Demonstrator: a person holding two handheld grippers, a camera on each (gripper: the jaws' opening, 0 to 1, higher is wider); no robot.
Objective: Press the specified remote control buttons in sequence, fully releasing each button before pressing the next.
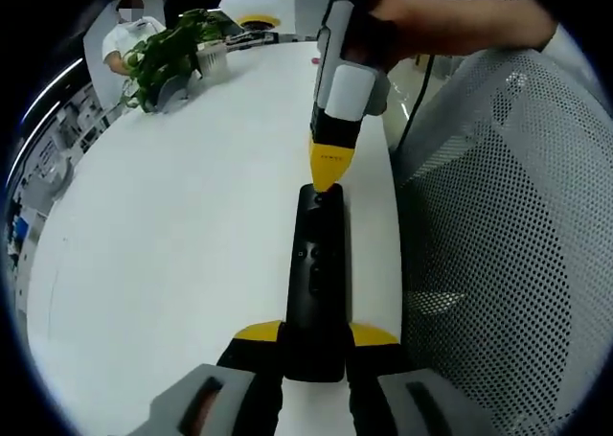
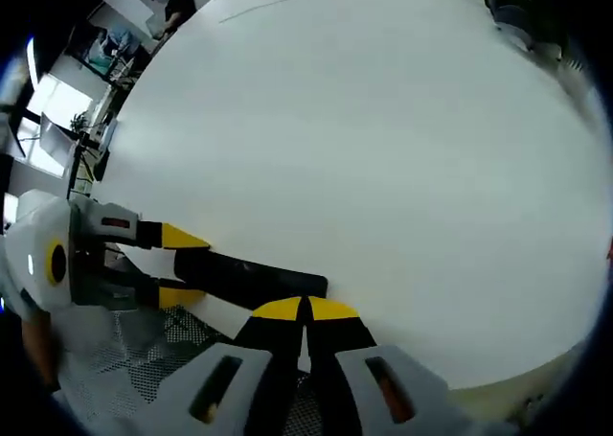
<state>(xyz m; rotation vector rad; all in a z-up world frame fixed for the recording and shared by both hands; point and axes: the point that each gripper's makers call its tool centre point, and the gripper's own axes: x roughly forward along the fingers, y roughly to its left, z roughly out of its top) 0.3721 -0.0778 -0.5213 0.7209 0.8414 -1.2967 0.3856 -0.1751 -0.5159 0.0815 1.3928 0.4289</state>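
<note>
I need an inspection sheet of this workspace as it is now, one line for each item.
Surface: white table, mostly bare.
Job's things: black remote control lying flat near the table edge.
Clutter: potted plant at the far end.
Grippers: left tongs shut on the remote's near end; right tongs closed, tip touching the remote's far end, seemingly on a button.
Cables: dark cable hanging past the table edge.
Surroundings: mesh chair back beside the table; a person seated far off; shelves behind.
</note>
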